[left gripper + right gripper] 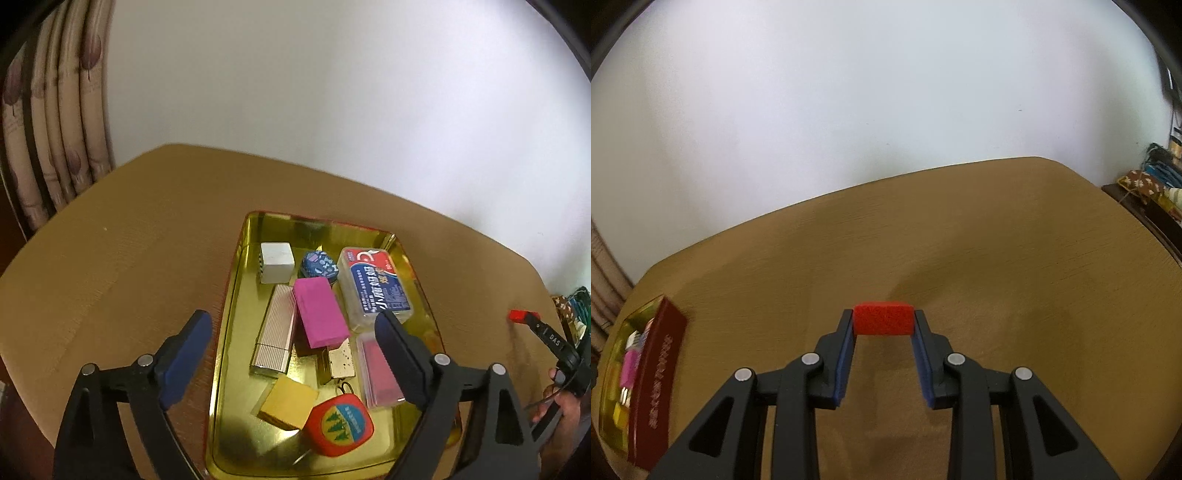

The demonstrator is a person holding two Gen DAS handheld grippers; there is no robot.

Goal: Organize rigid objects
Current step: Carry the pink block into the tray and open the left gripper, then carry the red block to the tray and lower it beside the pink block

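Note:
A gold metal tray (236,280) lies on the brown table and holds several small rigid objects: a white block (277,261), a pink block (320,317), a ribbed silver case (275,328), a yellow block (288,401) and a red tape measure (340,424). My left gripper (293,325) hangs open above the tray with nothing between its fingers. My right gripper (884,325) is shut on a red block (884,318) above the bare table; that block (517,315) also shows at the right edge of the left wrist view.
A clear box with a blue and red label (376,288) and a clear case with a red inside (380,373) also lie in the tray. The tray's dark red outer wall (653,391) shows far left. A curtain (55,147) hangs at left, clutter (1156,184) at right.

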